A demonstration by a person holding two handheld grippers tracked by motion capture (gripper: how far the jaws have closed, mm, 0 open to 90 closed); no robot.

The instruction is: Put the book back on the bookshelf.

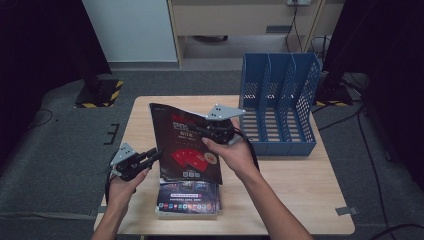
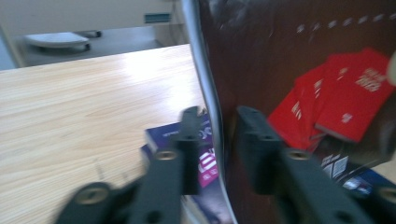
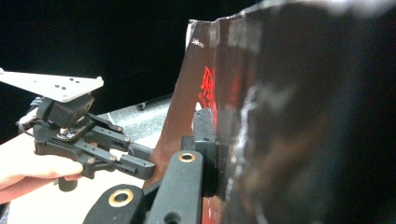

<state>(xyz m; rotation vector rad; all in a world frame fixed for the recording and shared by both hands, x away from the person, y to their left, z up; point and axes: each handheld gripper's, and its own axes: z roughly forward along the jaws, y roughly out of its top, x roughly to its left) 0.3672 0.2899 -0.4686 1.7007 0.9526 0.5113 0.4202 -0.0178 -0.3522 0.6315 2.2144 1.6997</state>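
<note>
Desk (image 1: 300,185), blue file rack (image 1: 280,107), small book stack (image 1: 188,199). Item: dark glossy magazine (image 1: 187,145), held upright above the stack; judged light, floppy, slick, best taken at the edges. Right gripper (image 1: 212,131) fingers clamp its top edge; left gripper (image 1: 152,157) fingers stand narrowly apart astride its side edge.

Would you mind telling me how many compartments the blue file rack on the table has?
3. The blue file rack stands at the table's far right, its slots side by side: left, middle and right, each open toward the person.
</note>
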